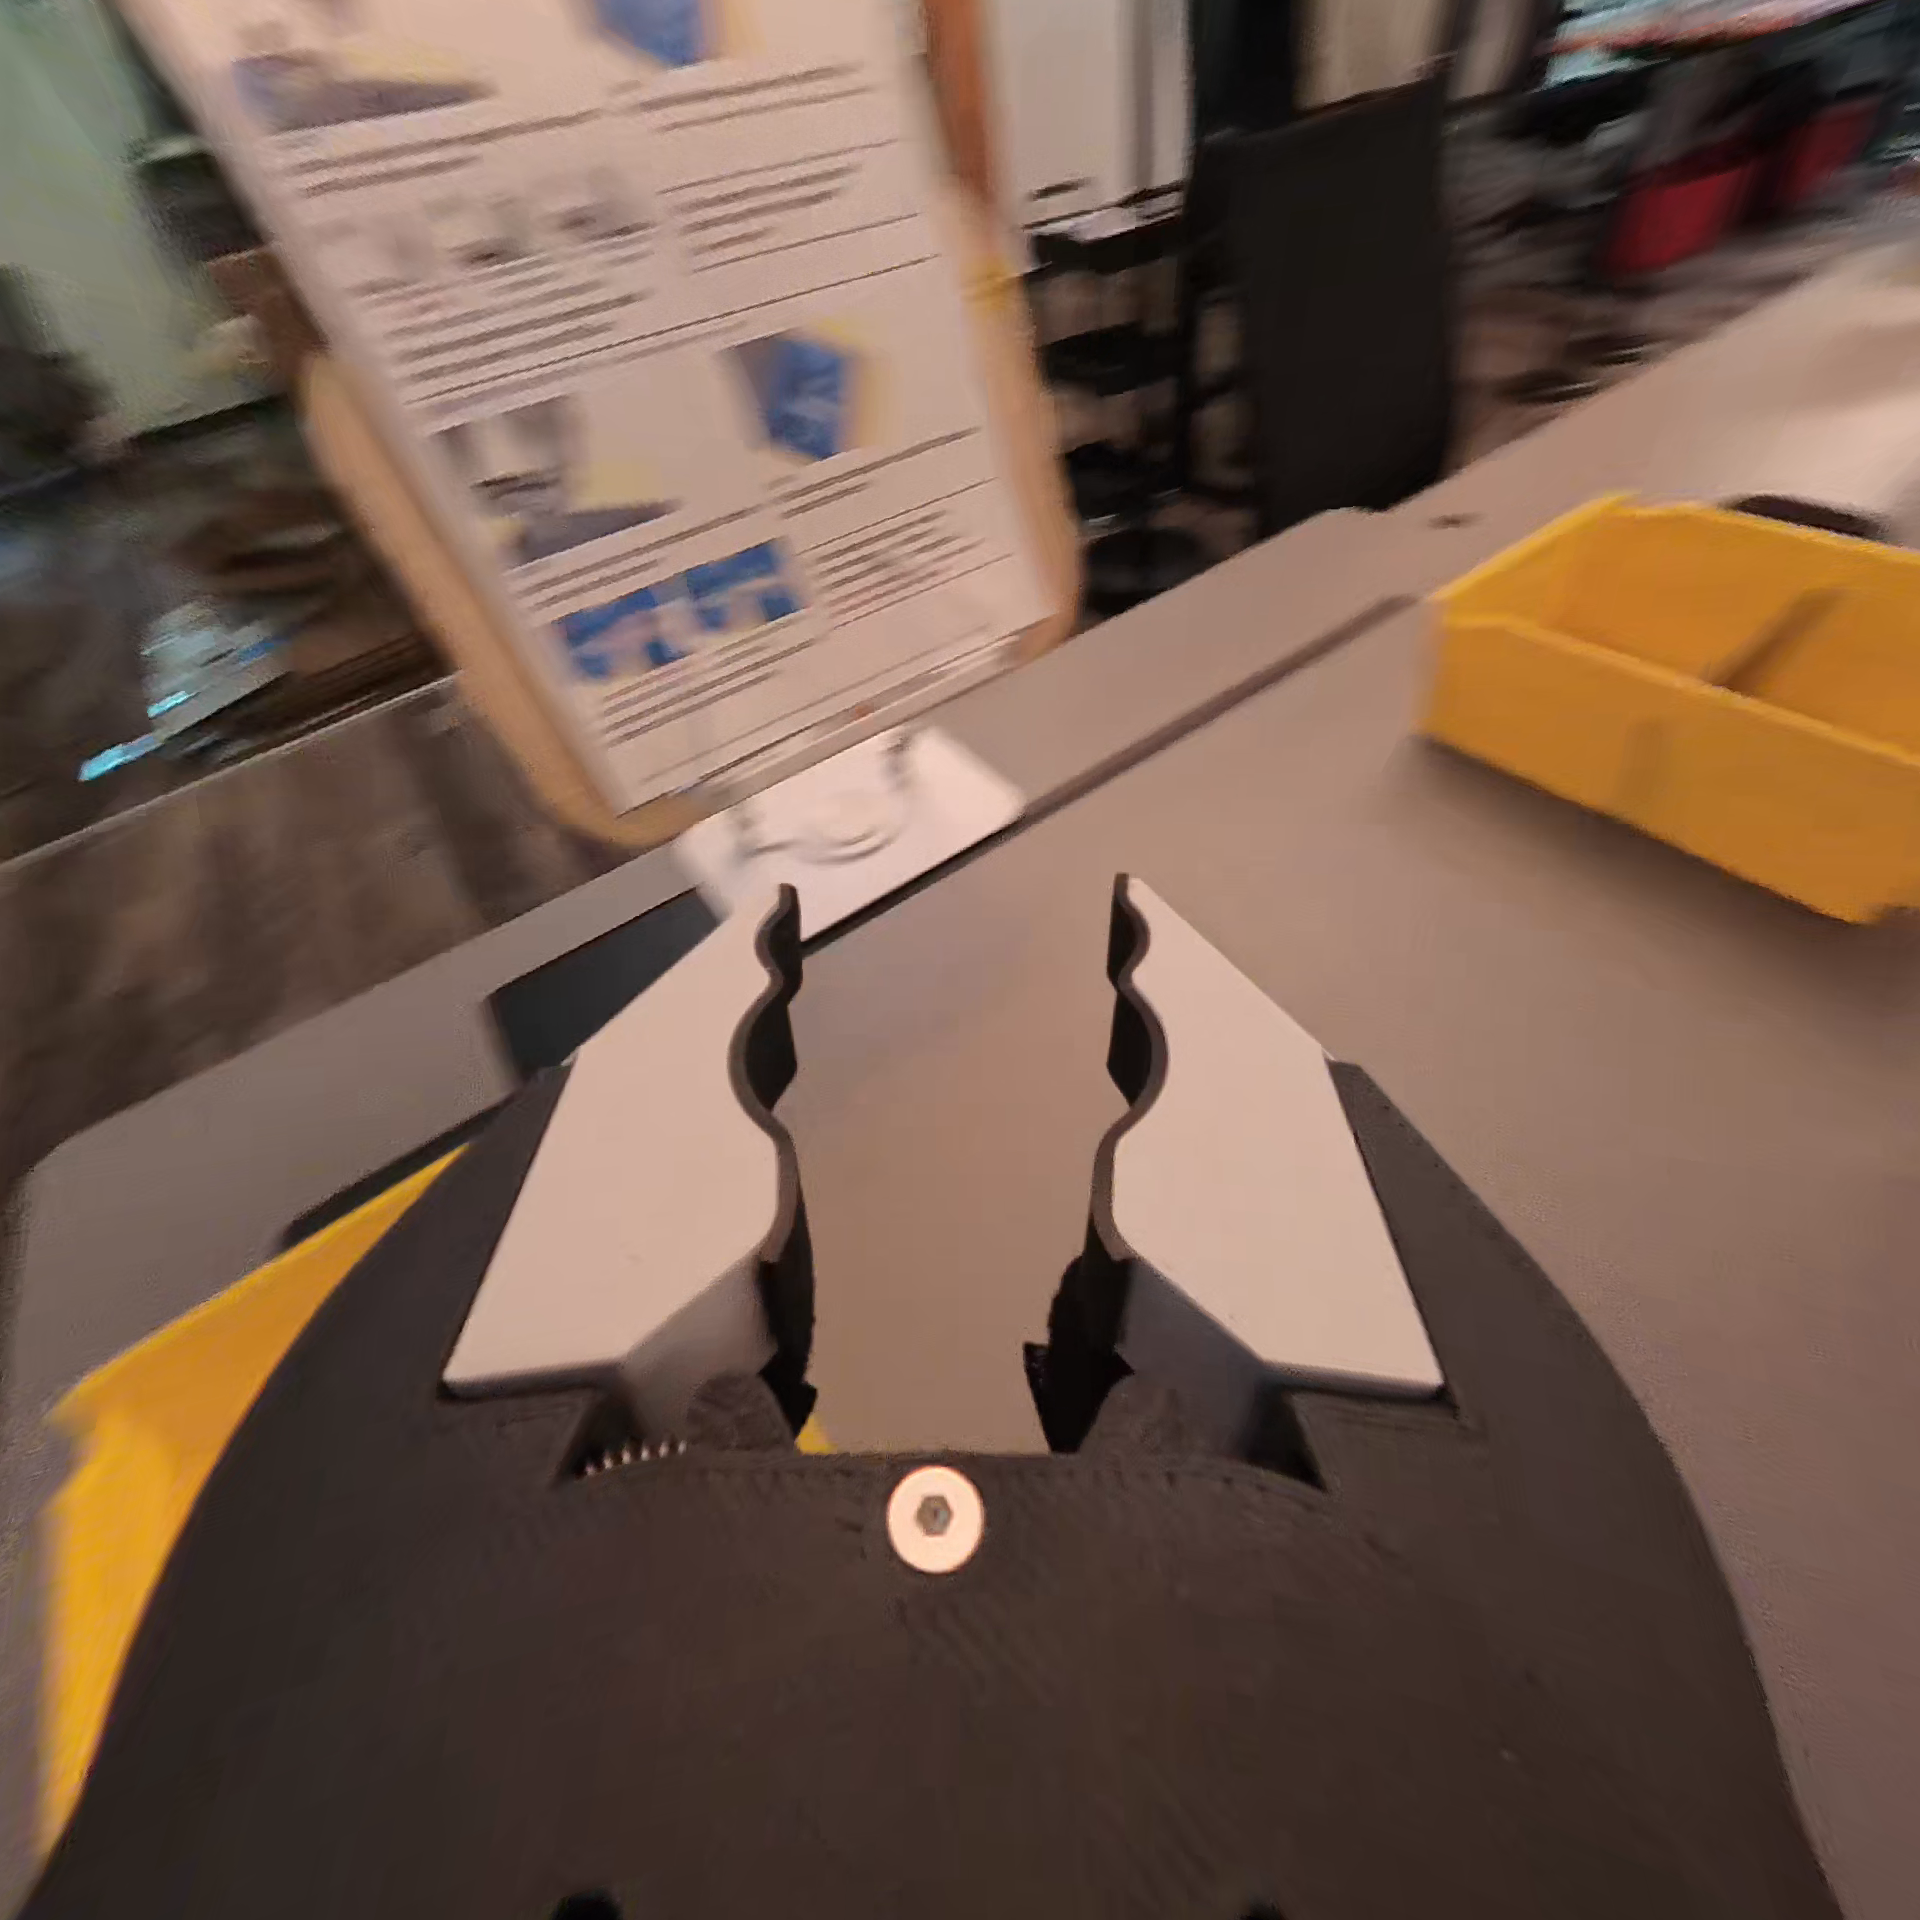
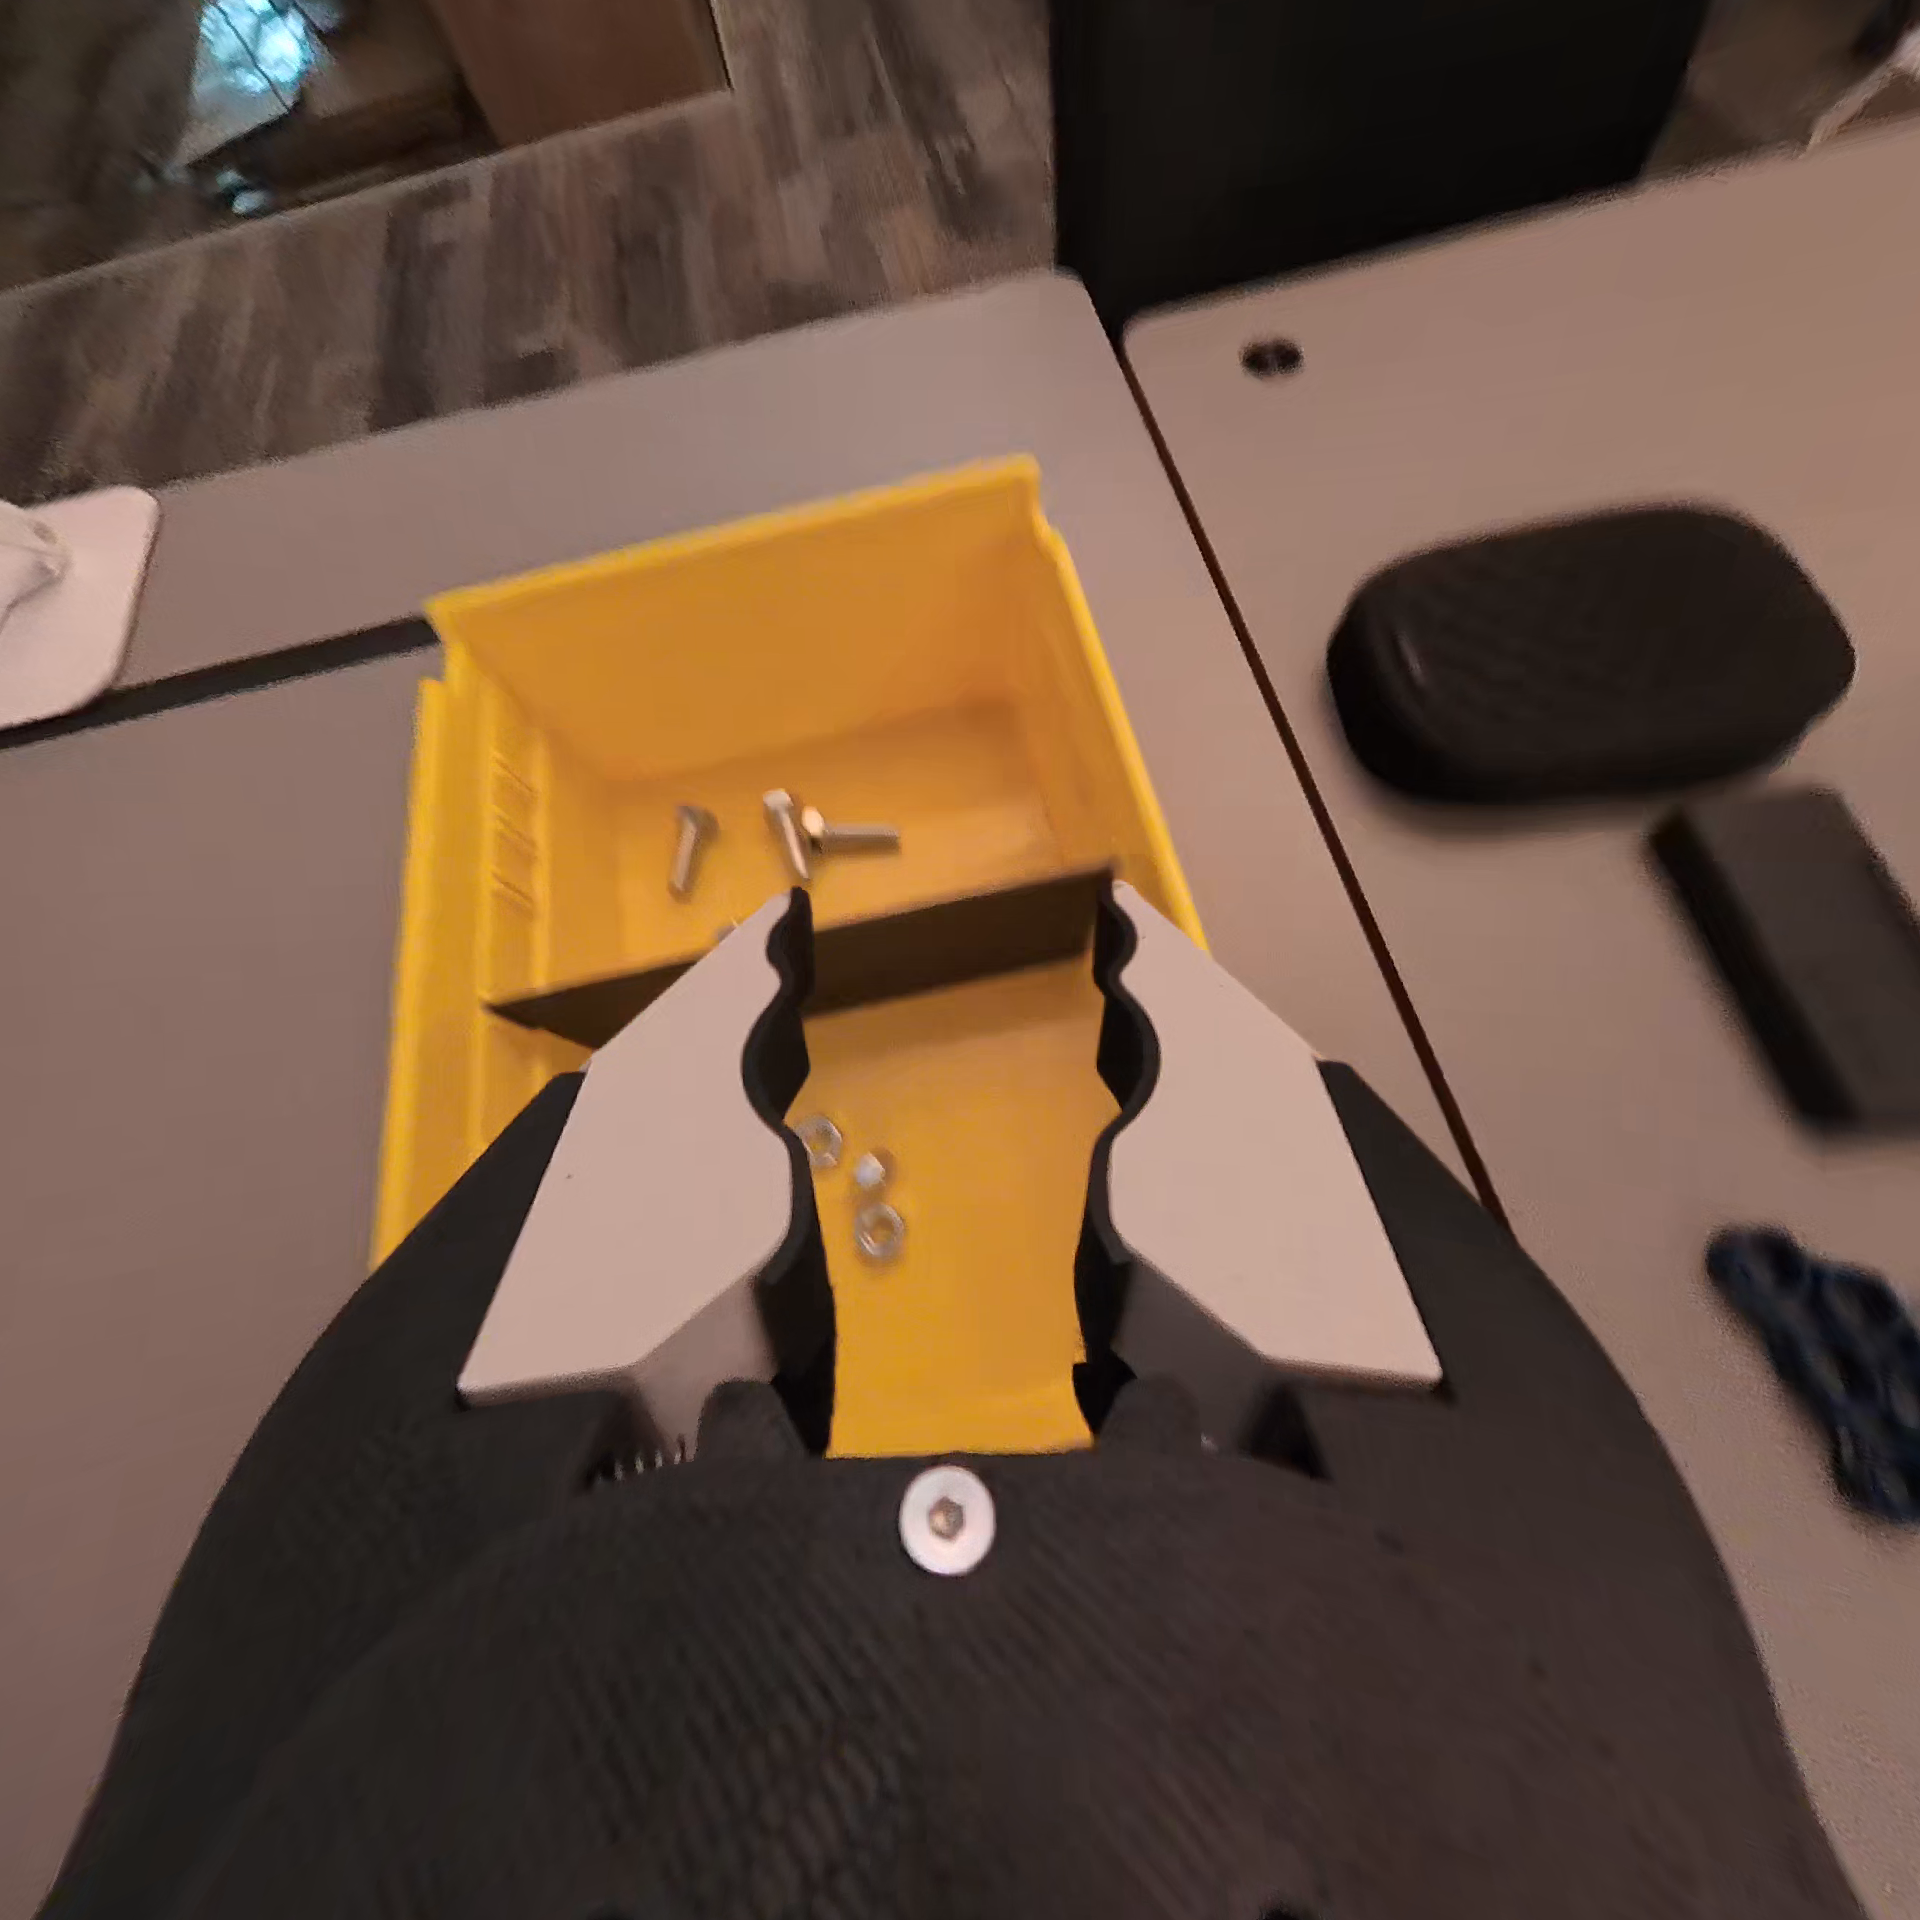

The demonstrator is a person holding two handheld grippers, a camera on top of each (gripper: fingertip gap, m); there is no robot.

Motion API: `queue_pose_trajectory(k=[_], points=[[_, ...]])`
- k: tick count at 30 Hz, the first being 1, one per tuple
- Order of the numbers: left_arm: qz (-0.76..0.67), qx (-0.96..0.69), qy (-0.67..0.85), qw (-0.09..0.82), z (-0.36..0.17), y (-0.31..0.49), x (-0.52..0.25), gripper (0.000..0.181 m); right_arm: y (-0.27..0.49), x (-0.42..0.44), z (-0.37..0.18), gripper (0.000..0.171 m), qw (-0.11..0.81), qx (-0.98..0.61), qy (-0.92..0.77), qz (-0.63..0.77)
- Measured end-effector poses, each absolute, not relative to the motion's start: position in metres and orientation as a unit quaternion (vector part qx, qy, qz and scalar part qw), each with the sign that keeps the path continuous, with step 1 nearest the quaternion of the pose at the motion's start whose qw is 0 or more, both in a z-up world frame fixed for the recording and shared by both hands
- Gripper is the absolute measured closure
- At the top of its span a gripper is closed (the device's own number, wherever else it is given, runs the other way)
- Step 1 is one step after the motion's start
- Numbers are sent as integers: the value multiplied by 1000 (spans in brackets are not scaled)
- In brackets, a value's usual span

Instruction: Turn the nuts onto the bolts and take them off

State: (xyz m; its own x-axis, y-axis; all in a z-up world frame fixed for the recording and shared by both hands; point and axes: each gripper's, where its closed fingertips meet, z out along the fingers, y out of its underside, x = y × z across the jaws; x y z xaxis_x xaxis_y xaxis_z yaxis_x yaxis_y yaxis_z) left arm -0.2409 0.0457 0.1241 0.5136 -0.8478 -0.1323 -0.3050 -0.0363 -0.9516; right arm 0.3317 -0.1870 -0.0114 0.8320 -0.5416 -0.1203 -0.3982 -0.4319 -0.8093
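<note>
Grey-padded right gripper (image 2: 951, 904) spread wide, holding nothing, poised above the yellow bin (image 2: 727, 582). Nuts (image 2: 854, 1184) loose in the near compartment, this side of the bin's dark divider (image 2: 831, 966); bolts (image 2: 769, 836) loose beyond it. No nut threaded yet, so probably nothing done, everything left. Tight walls all round; descent only from above. Left gripper (image 1: 956, 894) likewise spread and empty, over bare grey table (image 1: 1247, 1039), well left of the bin, with open room ahead.

Three bolts (image 2: 774, 840), apparently; three nuts (image 2: 857, 1184); one yellow bin (image 2: 447, 935).
</note>
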Motion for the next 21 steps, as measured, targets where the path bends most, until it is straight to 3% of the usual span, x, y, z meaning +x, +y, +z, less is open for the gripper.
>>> queue_pose_trajectory(k=[5,9,13,18,21], points=[[-273,-722,268,576,137,85,-331,113,-217,365,-55,111,436,-836,326,-70],[-210,-740,159,618,140,106,-398,103,-225,372,-57,123,440,-827,343,-69],[-158,-760,135,616,132,109,-423,100,-225,381,-51,125,452,-821,336,-96],[-123,-812,144,552,97,119,-432,98,-224,371,-93,125,362,-866,339,-62],[-165,-825,163,516,81,122,-423,99,-218,362,-102,156,347,-874,341,-10]])
